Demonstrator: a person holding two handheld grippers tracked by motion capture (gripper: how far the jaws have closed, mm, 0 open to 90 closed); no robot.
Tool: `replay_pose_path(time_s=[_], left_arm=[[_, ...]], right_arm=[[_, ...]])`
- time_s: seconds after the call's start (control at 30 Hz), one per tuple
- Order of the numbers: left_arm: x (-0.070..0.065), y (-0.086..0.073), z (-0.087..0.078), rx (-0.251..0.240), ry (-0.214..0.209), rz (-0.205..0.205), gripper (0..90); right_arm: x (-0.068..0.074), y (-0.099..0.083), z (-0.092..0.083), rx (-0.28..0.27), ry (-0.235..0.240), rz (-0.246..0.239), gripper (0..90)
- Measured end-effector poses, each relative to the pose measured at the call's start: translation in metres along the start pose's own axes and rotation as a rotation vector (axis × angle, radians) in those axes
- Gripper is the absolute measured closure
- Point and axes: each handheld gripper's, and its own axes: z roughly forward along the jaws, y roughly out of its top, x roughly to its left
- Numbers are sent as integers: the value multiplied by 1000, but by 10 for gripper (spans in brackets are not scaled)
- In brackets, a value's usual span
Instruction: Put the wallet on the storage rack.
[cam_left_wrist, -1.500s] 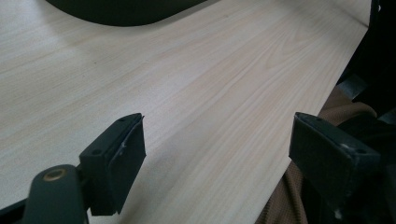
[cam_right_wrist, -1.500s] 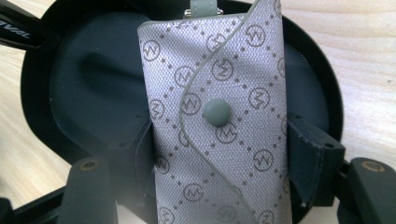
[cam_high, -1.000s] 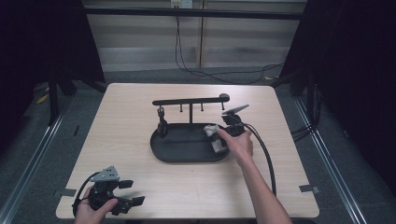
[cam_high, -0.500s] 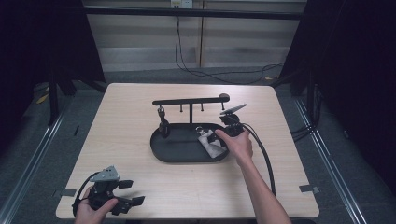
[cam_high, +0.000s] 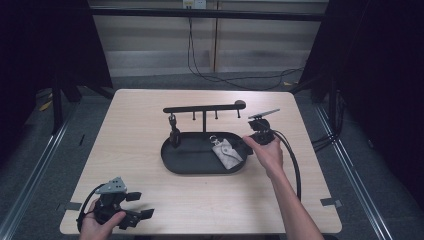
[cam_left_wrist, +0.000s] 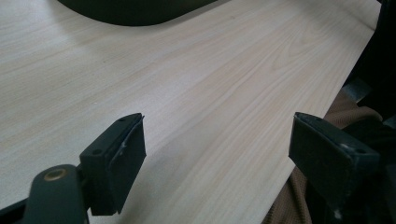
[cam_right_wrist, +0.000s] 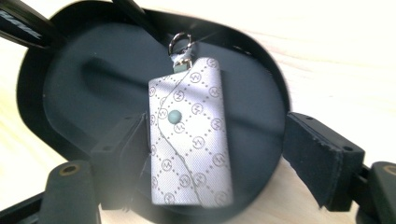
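Right gripper (cam_right_wrist: 212, 154) fingers apart, just been opening, nothing clamped; the grey key pouch (cam_right_wrist: 189, 135) lies between and beyond them, the pads not pressing it. Pouch is flat in the black oval tray (cam_right_wrist: 56, 98), right half in the high view, metal clip ring (cam_right_wrist: 181, 43) at its far end, one round snap button on the flap. Fabric printed with a repeating circled "W"- or "M"-like monogram in a diamond grid; no readable brand name. Right hand (cam_high: 265, 150) sits at the tray's right rim. Black stand with a hook bar (cam_high: 204, 108) rises from the tray's back edge. Left gripper (cam_left_wrist: 215, 154) fingers wide apart, nothing between them, over bare desk (cam_left_wrist: 196, 84) at the near left corner, well apart from the tray.
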Motion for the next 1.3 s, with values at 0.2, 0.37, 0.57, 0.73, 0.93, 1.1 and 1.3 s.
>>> replay_pose_path(time_s=[0.2,0.37,0.57,0.73,0.93,1.1,1.3], left_arm=[[1,0,1,-4,5,-5,192],[1,0,0,-6,4,-6,193],[-1,0,0,-7,-6,-2,193],[0,0,-2,-16,-3,-7,192],[1,0,-2,-15,1,-7,192],[-2,0,-2,-10,8,-5,192],[-2,1,0,1,9,-3,192]], right_arm=[[-16,-17,-14,-37,9,-3,225],[-26,-32,-25,-72,1,-21,241],[-30,-51,-37,-123,-11,-38,240],[-38,-70,-45,-159,-13,-32,225],[-40,-91,-61,-194,-58,-50,207],[-40,-110,-72,-204,-99,-65,201],[-43,-139,-80,-221,-103,-55,199]])
